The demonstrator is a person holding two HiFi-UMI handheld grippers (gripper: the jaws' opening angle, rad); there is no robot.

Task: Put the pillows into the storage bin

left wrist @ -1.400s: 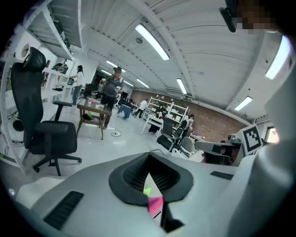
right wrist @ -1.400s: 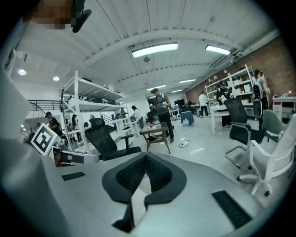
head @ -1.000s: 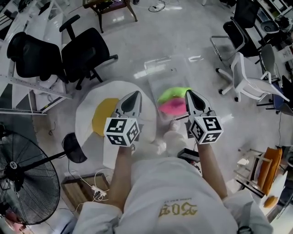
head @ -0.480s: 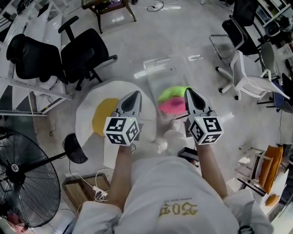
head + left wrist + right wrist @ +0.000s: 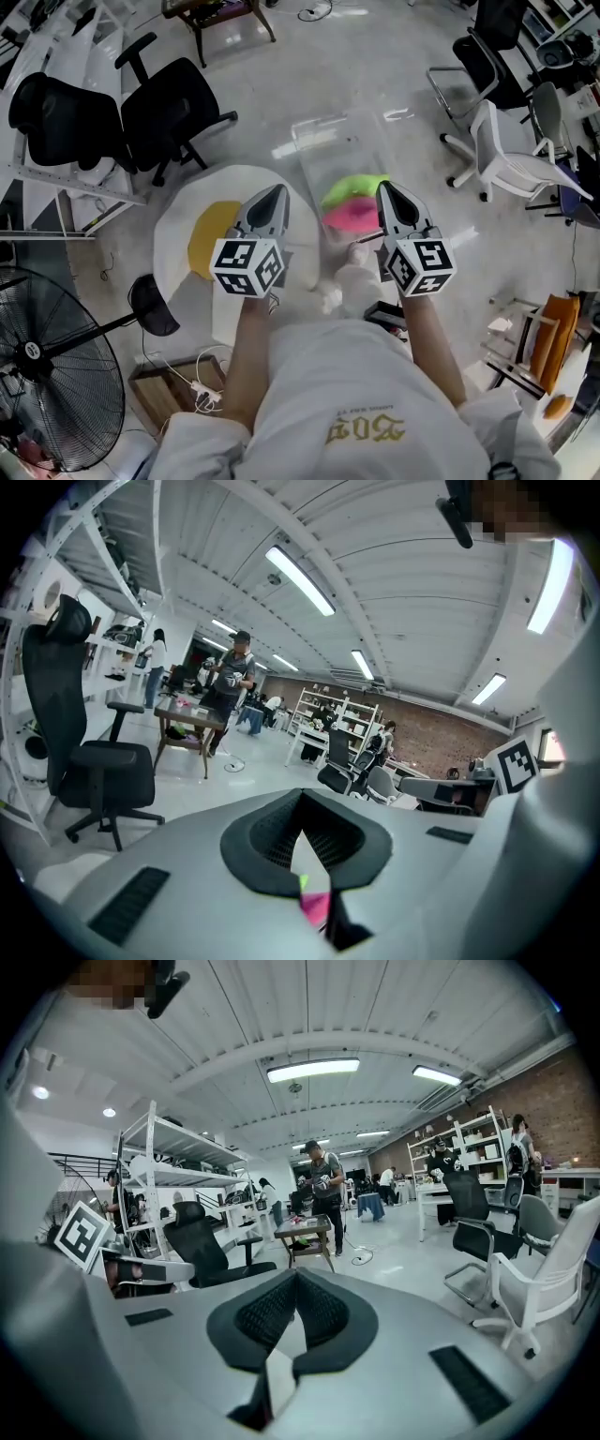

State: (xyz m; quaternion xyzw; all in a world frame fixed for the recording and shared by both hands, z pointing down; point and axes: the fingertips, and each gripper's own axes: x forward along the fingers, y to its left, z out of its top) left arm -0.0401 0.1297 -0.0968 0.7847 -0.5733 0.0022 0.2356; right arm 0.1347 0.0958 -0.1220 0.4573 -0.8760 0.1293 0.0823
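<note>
A clear storage bin stands on the floor ahead of me, with a green pillow and a pink pillow inside it. A yellow pillow lies on a round white surface to the bin's left. My left gripper is held up over that surface's right edge, shut and empty. My right gripper hovers over the bin's near right side, also shut and empty. In the left gripper view the left gripper has its jaws together, with a sliver of pink pillow below them. The right gripper looks out across the room.
Two black office chairs stand at the left rear, a white chair at the right. A floor fan is near left, a power strip and cables beside it. A wooden table and a standing person are farther off.
</note>
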